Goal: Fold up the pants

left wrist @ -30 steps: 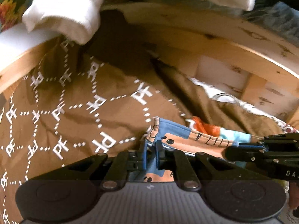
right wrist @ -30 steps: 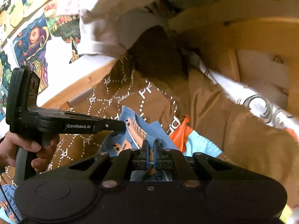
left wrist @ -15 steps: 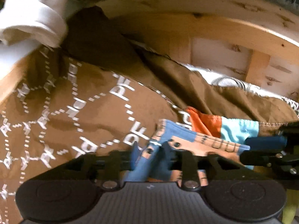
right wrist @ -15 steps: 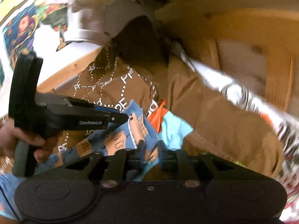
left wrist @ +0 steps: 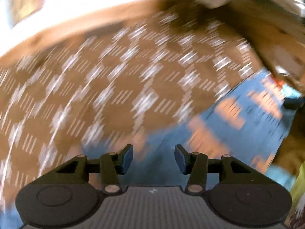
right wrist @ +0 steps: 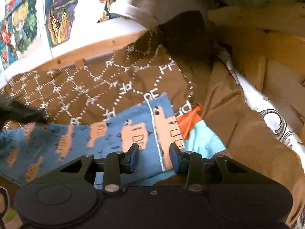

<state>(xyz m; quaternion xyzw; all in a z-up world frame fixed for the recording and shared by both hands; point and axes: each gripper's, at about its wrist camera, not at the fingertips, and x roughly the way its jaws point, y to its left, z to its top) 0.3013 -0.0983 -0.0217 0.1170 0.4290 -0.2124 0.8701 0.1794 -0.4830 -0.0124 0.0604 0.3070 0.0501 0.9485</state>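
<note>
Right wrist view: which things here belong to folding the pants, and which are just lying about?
Job:
- blue patterned pants
- right gripper, jaws just opened, cloth lying between them unpinched
- left gripper, also open

Lying about:
- brown blanket
- white cloth
- wall pictures
- wooden frame

A brown bedspread (right wrist: 122, 87) printed with white dotted lattice lines and "PF" letters fills the middle of the right wrist view; in the left wrist view it covers most of the frame as a smear of brown and white. A plain brown fold (right wrist: 244, 126) of it runs down the right side. Behind, a wooden frame (right wrist: 266, 38) spans the upper right, and a wooden rail (right wrist: 76, 54) crosses the upper left. Above the rail, cartoon posters (right wrist: 55, 13) hang on a white wall. A white cloth (right wrist: 137, 3) drapes at top centre. A white sheet with black swirls (right wrist: 270, 118) lies at right.
</note>
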